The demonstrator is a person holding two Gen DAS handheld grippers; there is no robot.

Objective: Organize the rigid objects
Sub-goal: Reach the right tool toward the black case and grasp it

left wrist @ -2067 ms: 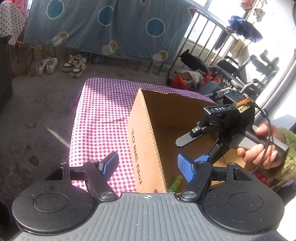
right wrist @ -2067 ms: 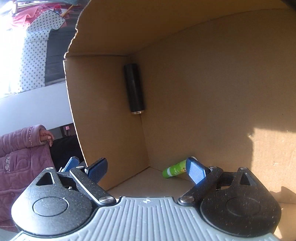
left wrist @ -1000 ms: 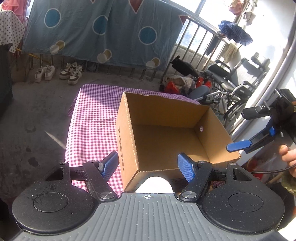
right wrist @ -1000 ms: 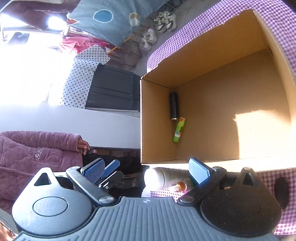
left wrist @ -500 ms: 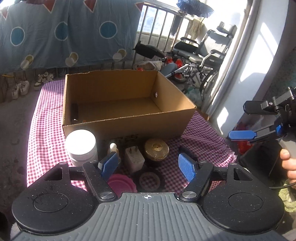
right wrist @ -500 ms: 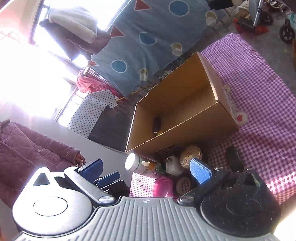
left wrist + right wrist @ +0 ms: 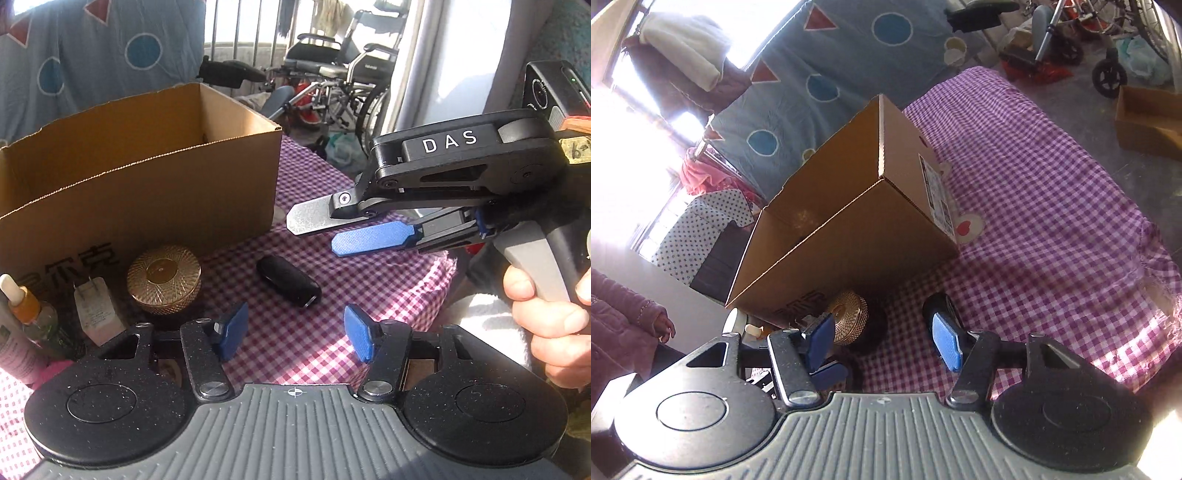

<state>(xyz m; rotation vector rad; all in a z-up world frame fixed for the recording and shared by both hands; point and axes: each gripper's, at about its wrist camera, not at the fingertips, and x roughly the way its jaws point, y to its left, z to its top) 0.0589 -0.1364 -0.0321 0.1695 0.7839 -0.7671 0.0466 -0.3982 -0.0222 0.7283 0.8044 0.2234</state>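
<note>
Cardboard box [image 7: 140,192], gold jar [image 7: 164,279] beside

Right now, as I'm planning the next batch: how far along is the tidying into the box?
Done: unclear, the inside of the cardboard box is hidden. In hand: nothing; the left gripper and right gripper jaws are closing empty. Left: black case, gold tin, white charger and dropper bottle sit outside it.

Both tongs left box [image 7: 155,192], lowered near black case [image 7: 288,280], closing.
</note>
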